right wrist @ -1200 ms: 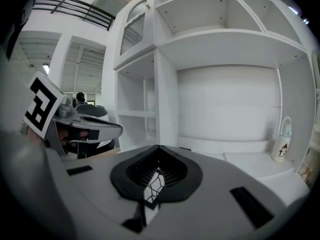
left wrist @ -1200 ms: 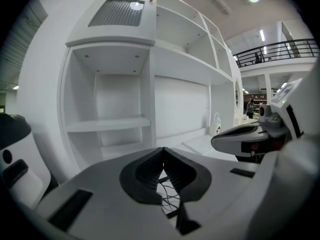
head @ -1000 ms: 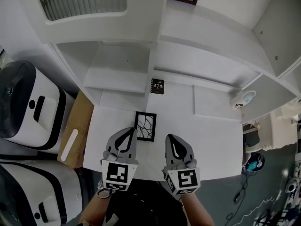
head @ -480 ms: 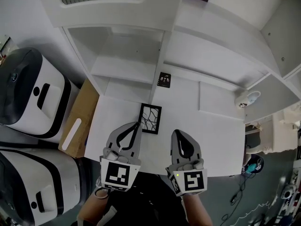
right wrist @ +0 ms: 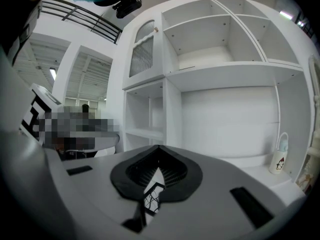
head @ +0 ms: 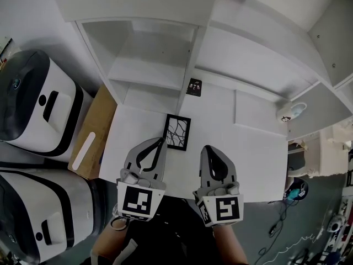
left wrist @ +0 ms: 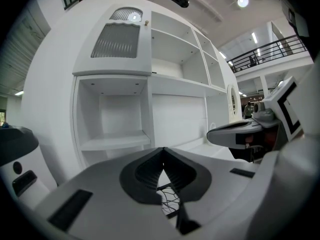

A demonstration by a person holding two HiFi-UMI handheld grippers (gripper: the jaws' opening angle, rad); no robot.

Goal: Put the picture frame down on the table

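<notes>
White table; left gripper and right gripper over its near edge, jaws together, empty. The picture frame lies flat on it, whole only in head view, a sliver in gripper views; long axis points toward the shelving.

Smooth matt white table; brown cardboard box; picture frame black, perhaps wood.

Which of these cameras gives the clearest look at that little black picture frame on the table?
The head view: the picture frame lies whole on the white table, its pattern visible. The left gripper view and right gripper view each show only a sliver of it behind their own jaws.
</notes>
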